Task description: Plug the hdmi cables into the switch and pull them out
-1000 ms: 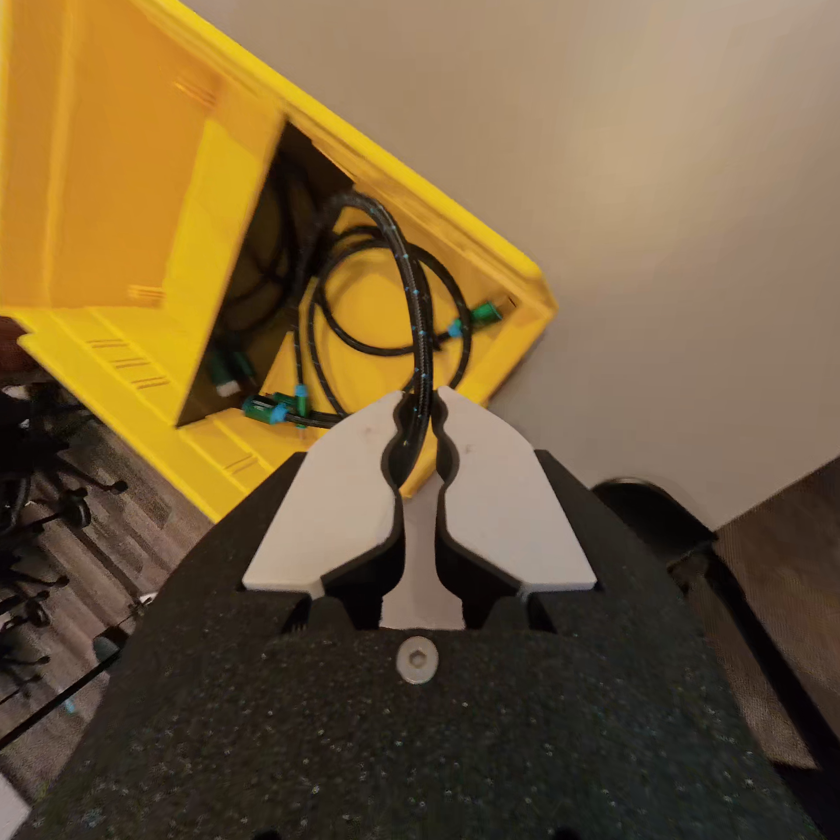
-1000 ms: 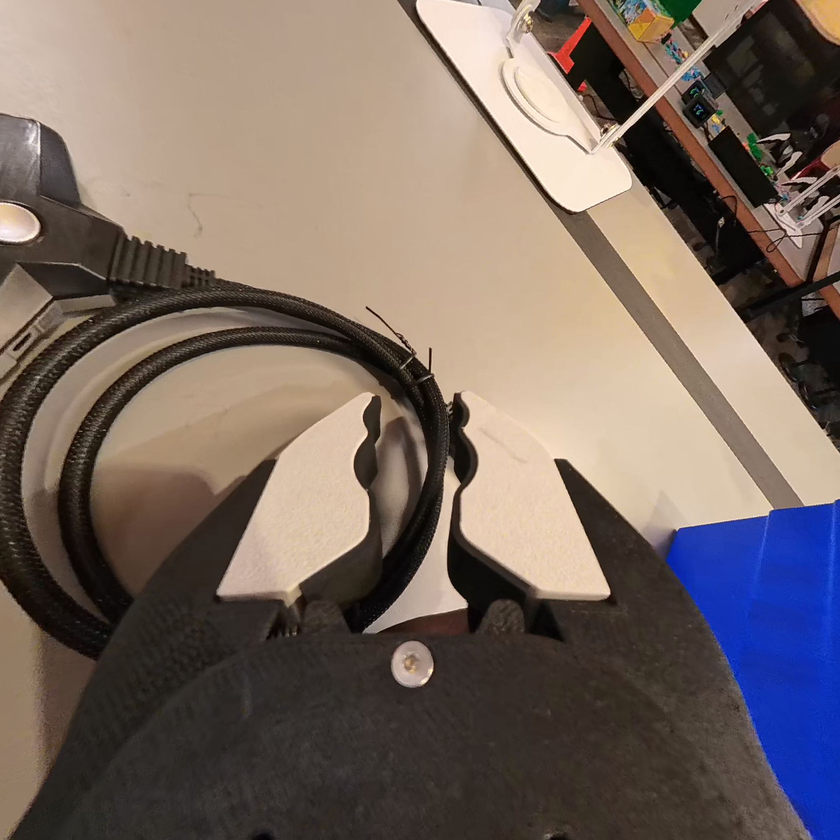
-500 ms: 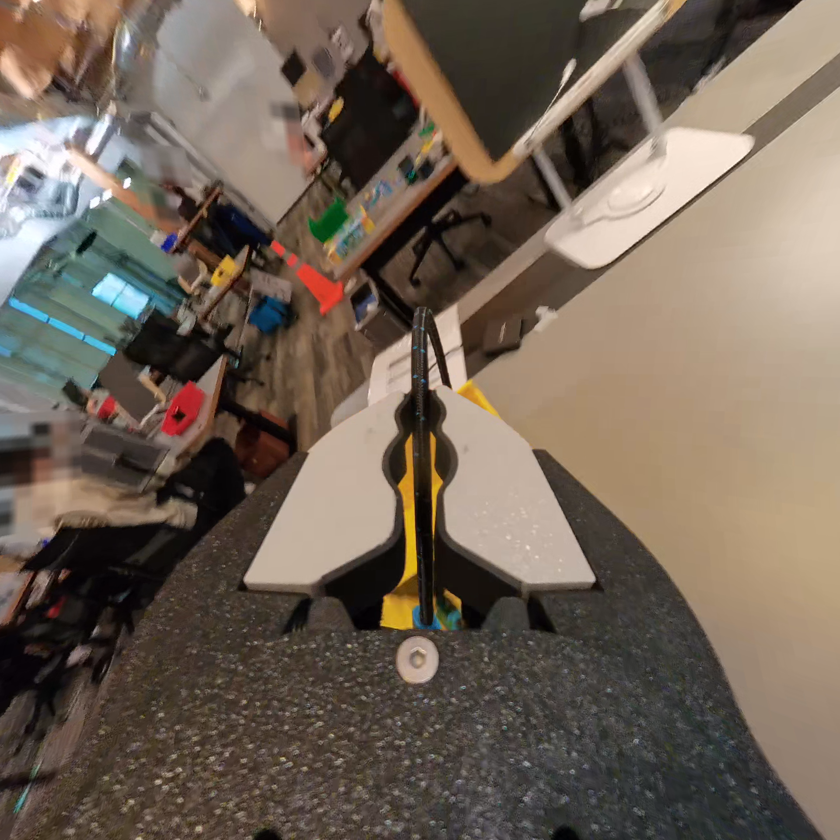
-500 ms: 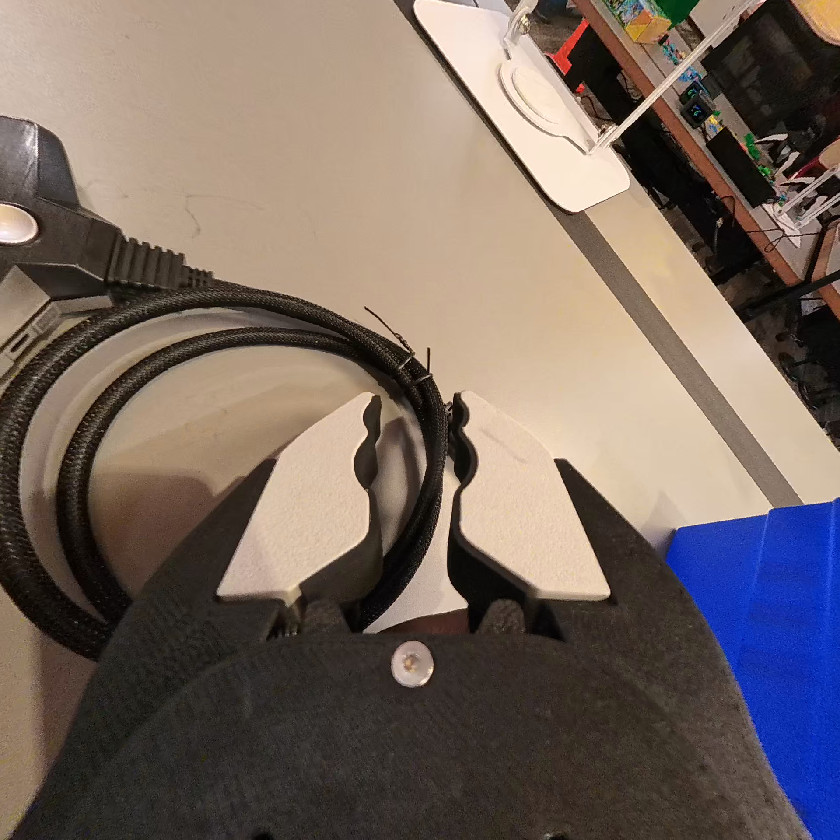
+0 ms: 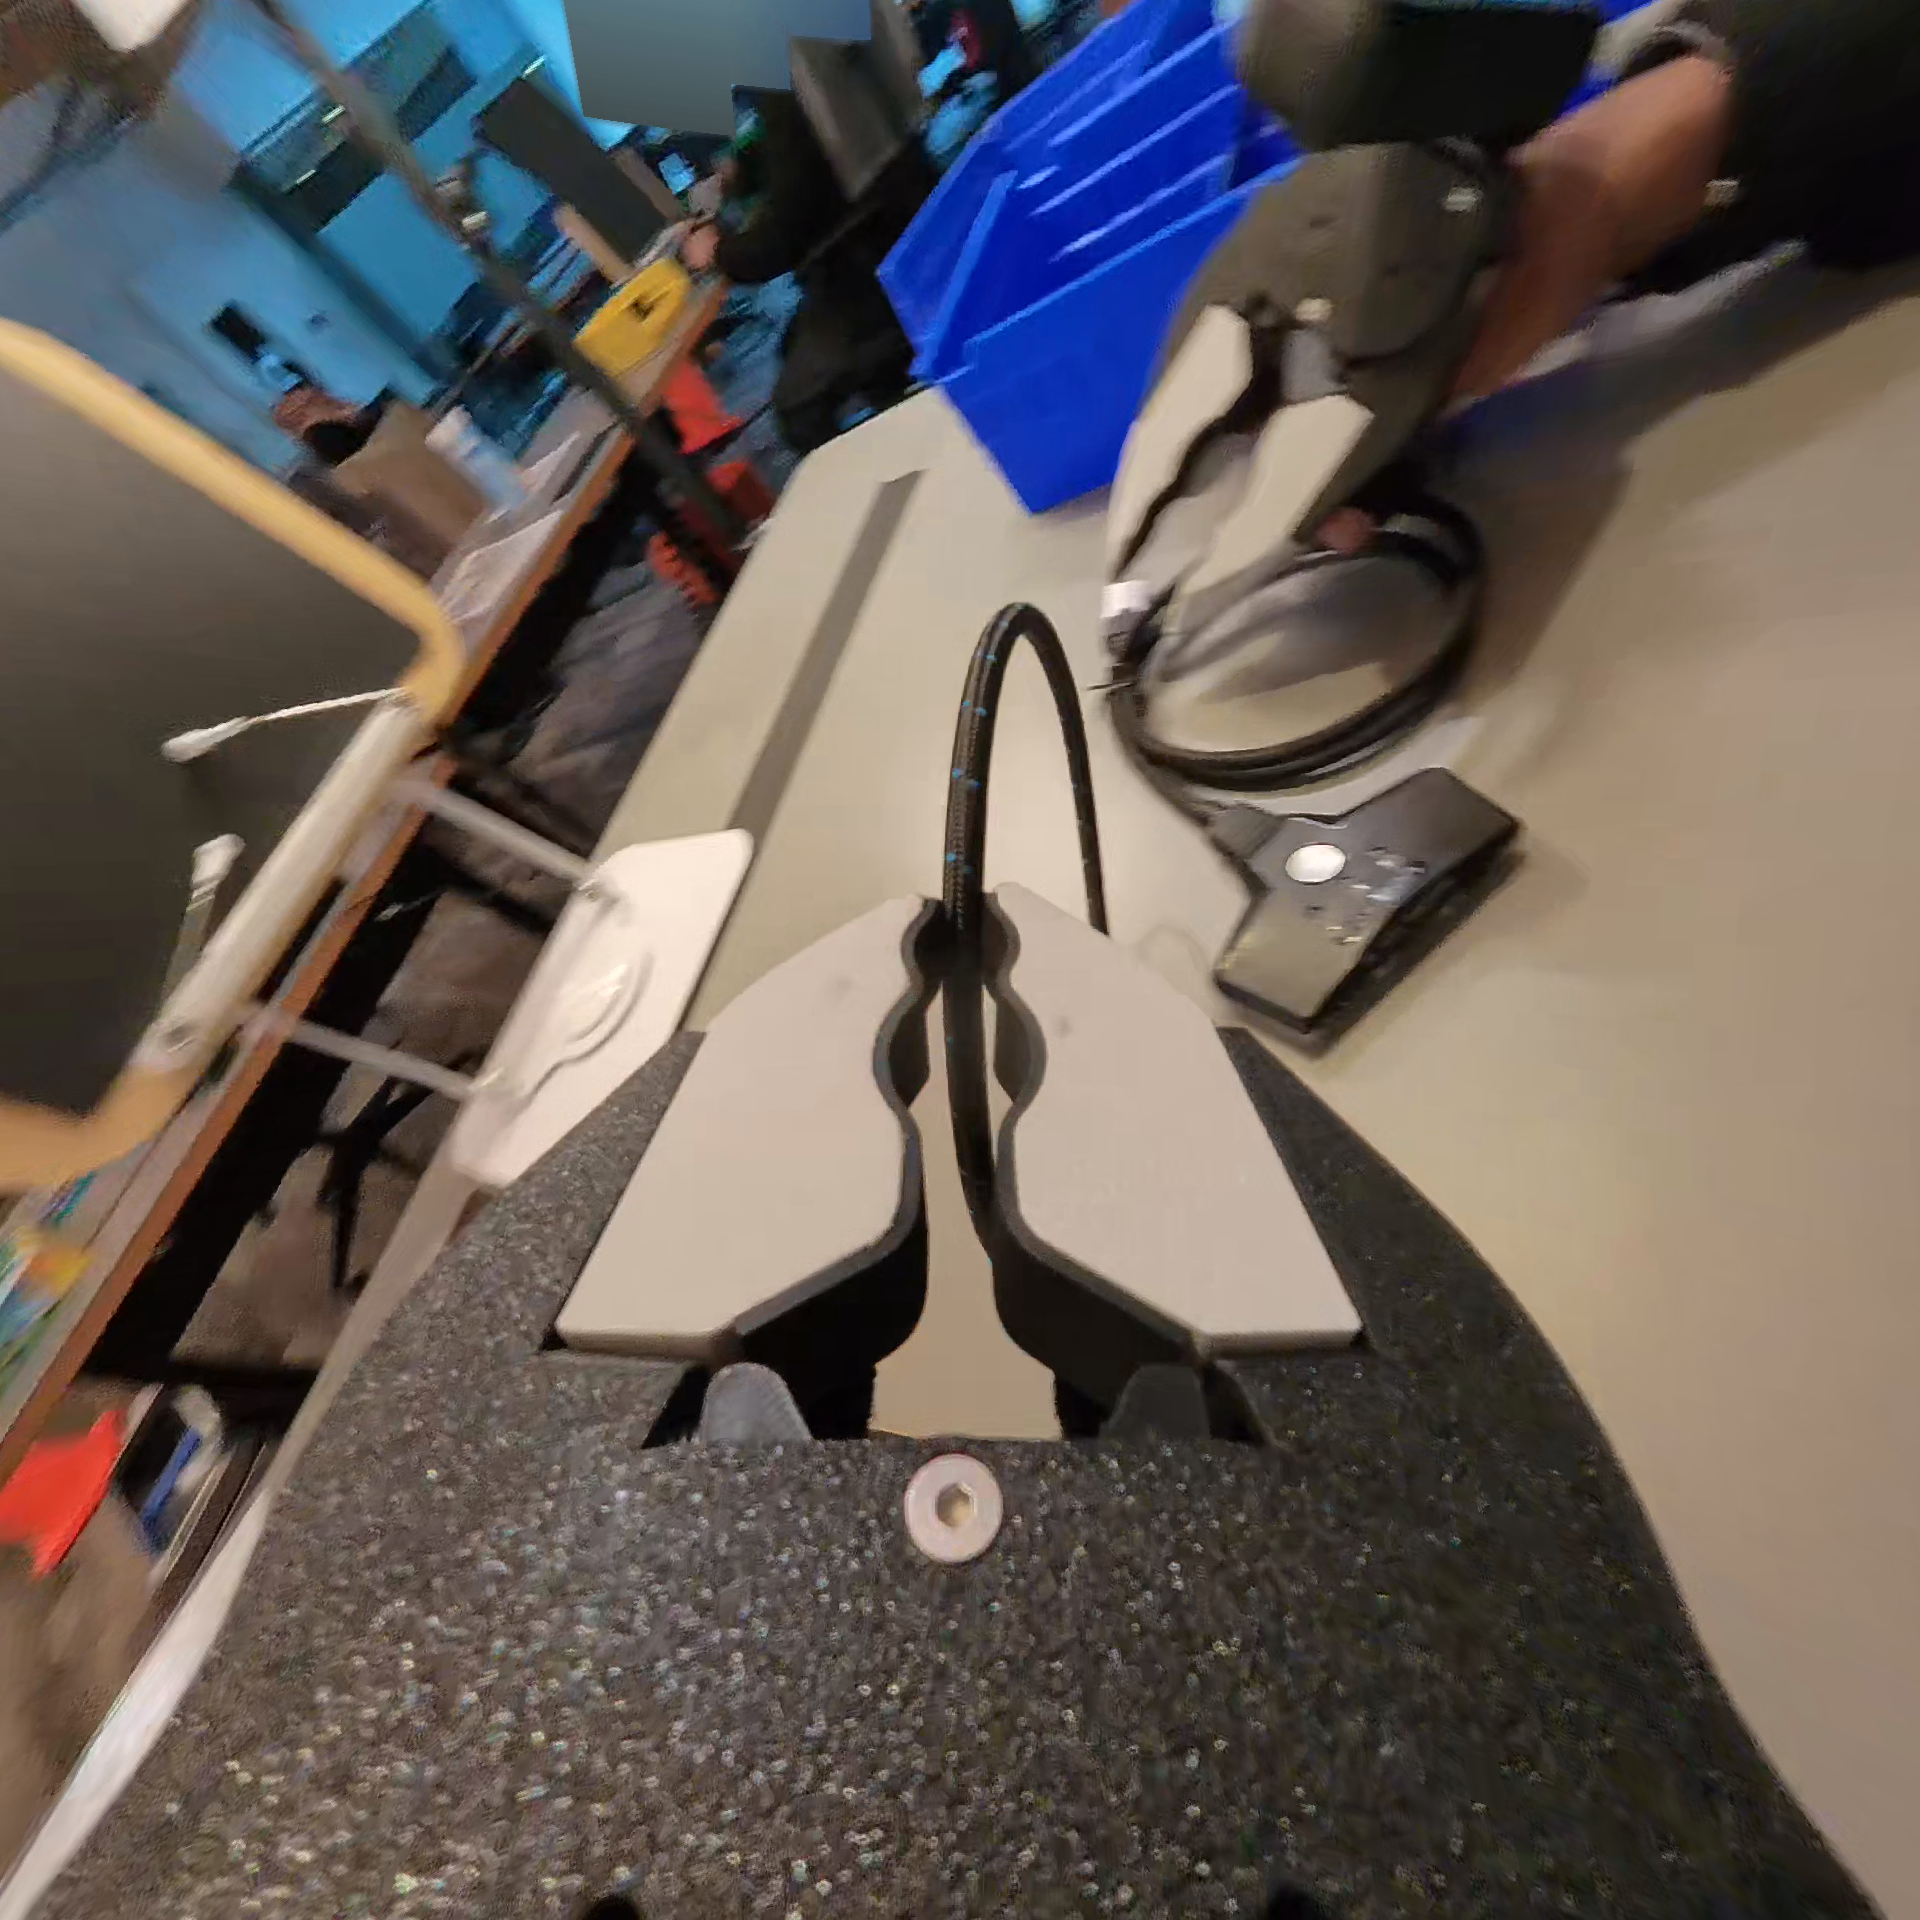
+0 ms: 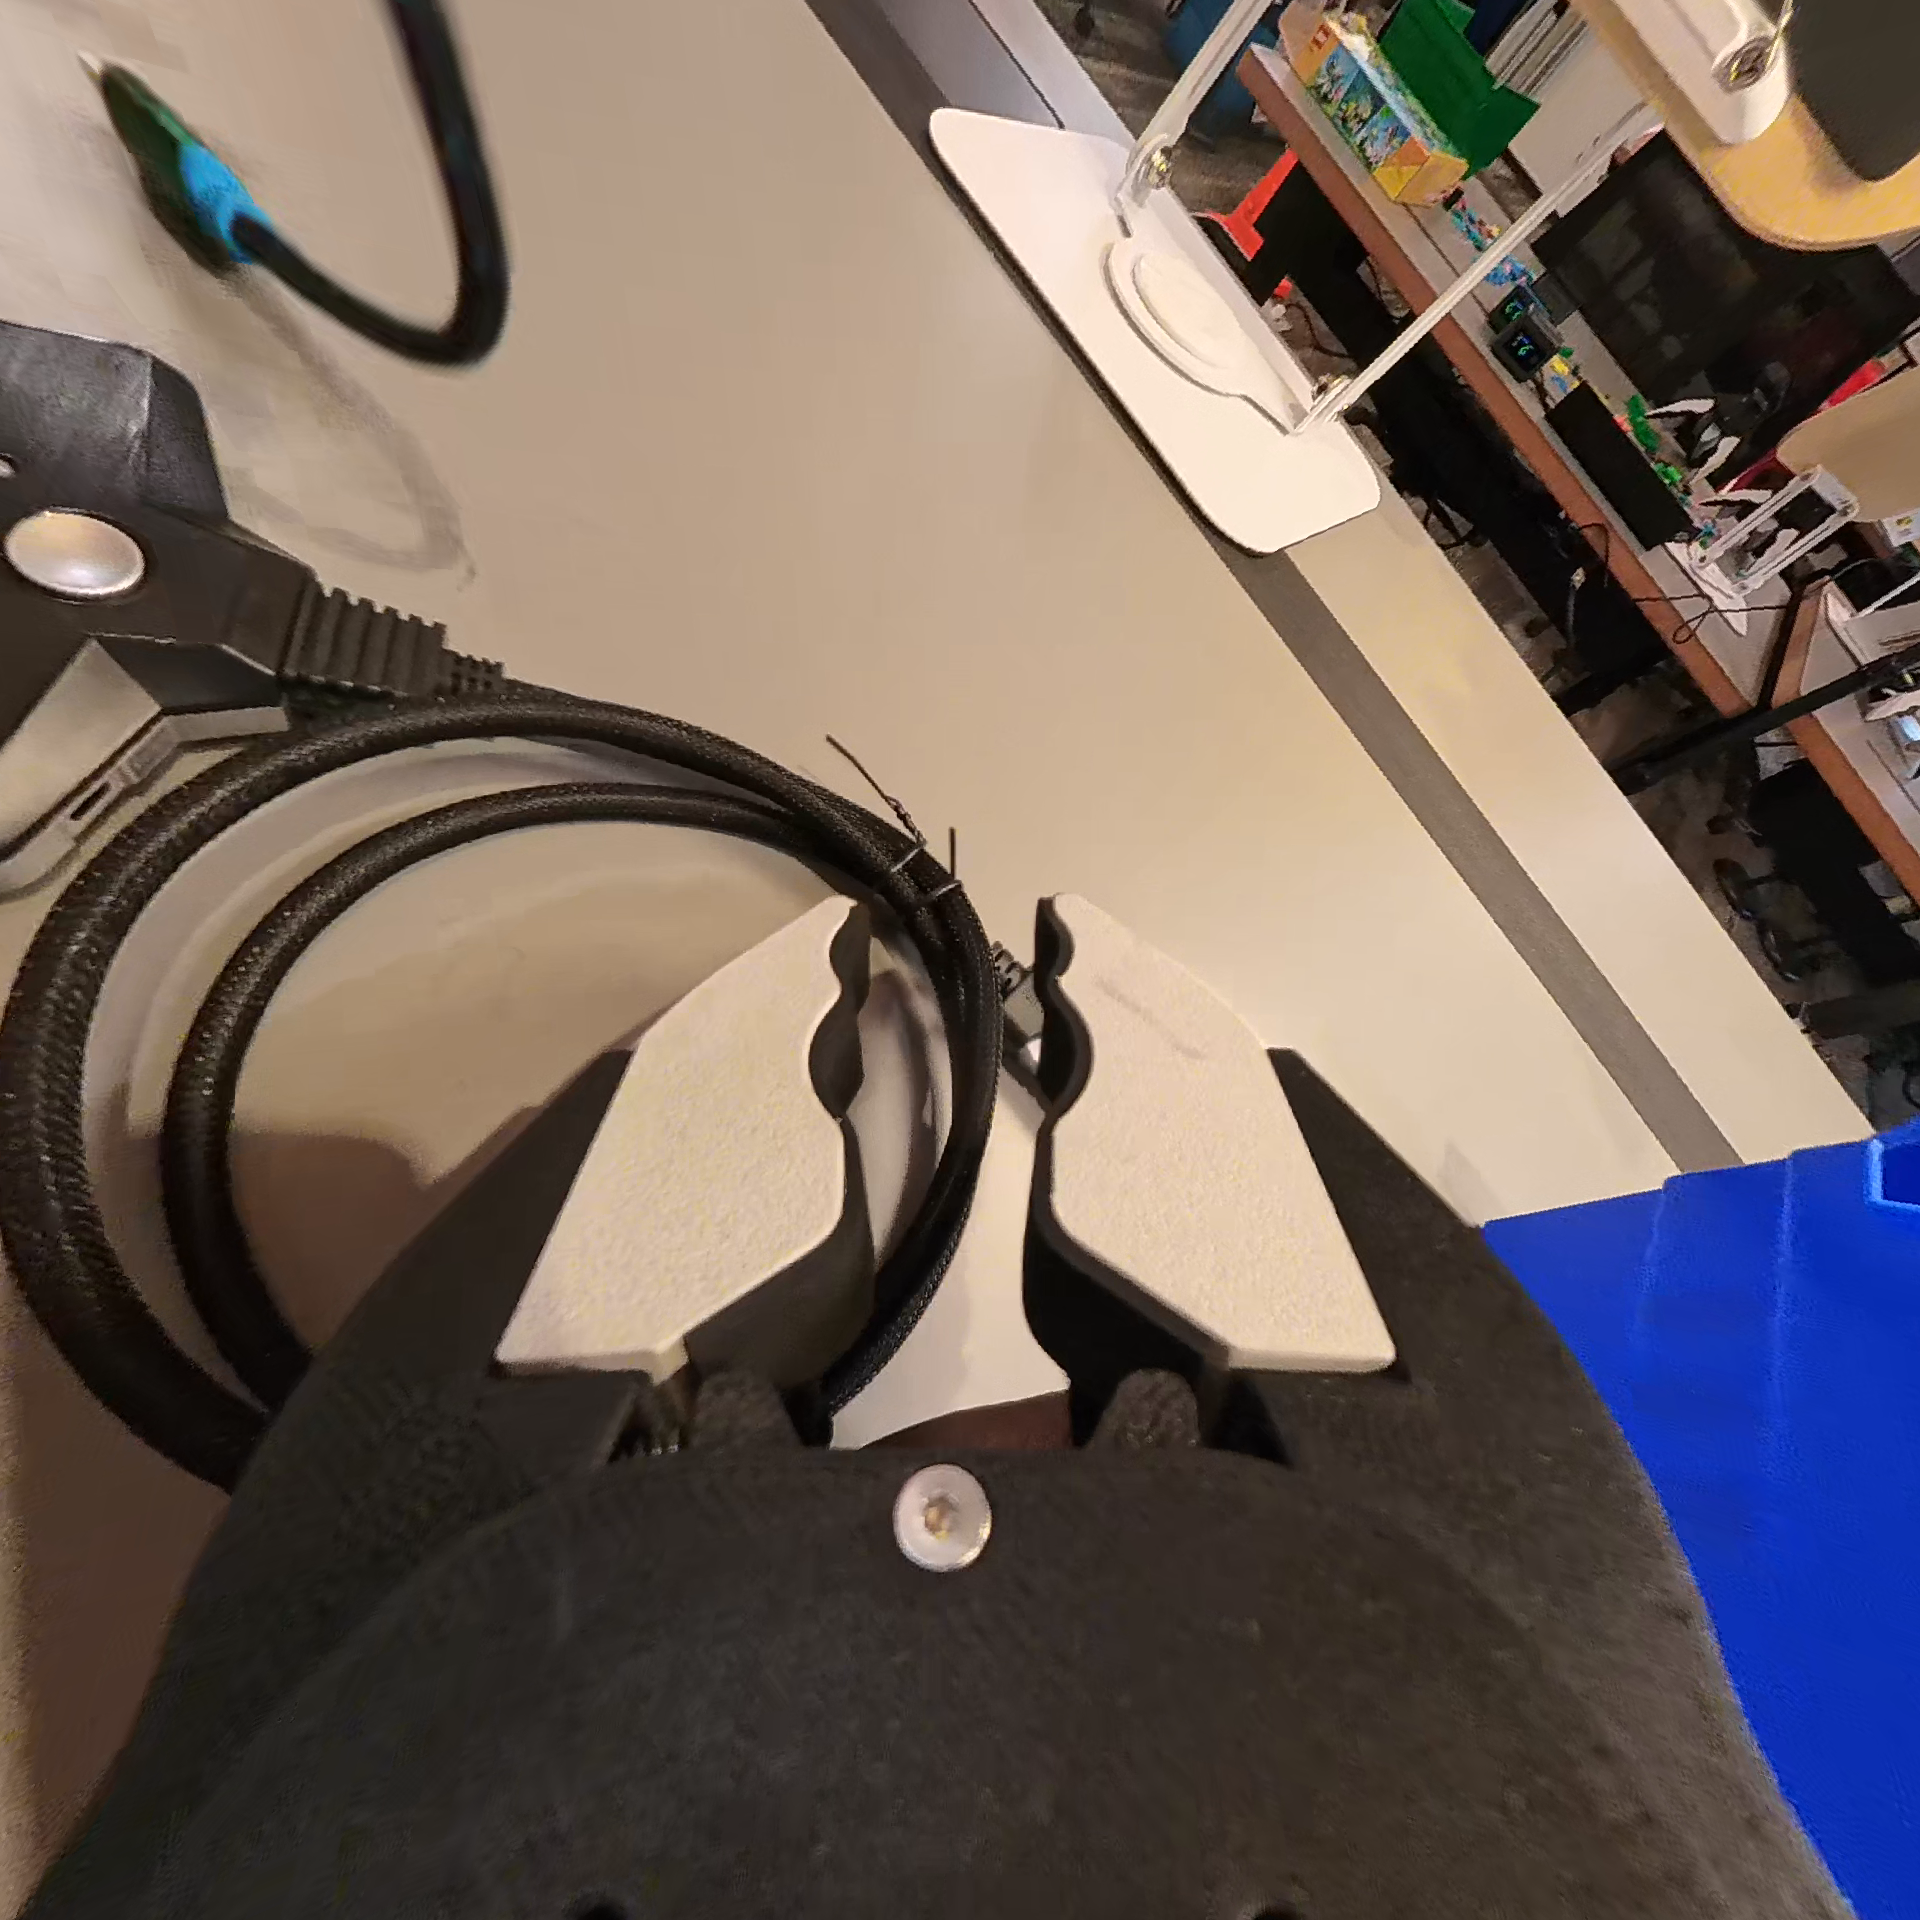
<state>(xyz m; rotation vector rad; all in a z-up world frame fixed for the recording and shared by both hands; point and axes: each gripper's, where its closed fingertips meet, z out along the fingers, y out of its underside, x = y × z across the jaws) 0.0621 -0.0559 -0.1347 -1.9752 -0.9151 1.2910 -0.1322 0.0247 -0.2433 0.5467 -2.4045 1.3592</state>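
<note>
My left gripper [image 5: 961, 914] is shut on a thin black braided HDMI cable [image 5: 1023, 649] with blue flecks. The cable arches up and down ahead of the fingers. Its green and blue plug [image 6: 177, 182] hangs near the table in the right wrist view. The black switch [image 5: 1361, 894] lies flat on the table just ahead and to the right; it also shows in the right wrist view [image 6: 104, 488]. The switch's own thick black cable [image 6: 520, 769] is coiled beside it. My right gripper [image 6: 948, 935] is open and straddles that coil without clamping it; it also shows in the left wrist view [image 5: 1210, 499].
Blue bins [image 5: 1049, 270] stand at the table's far side and beside my right gripper [image 6: 1714, 1455]. A white stand base [image 6: 1153, 322] sits at the table edge. A grey seam [image 6: 1455, 831] runs along the table. Desks and chairs lie beyond the edge. Some 25 cm of space lies between my two pairs of fingers. The black switch [image 5: 1361, 894] is about equally far from each gripper, around 15 cm.
My left gripper has swung away from the yellow bin and over the table, carrying the cable. Its plug now shows in the right wrist view. My right gripper has stayed on the coil.
</note>
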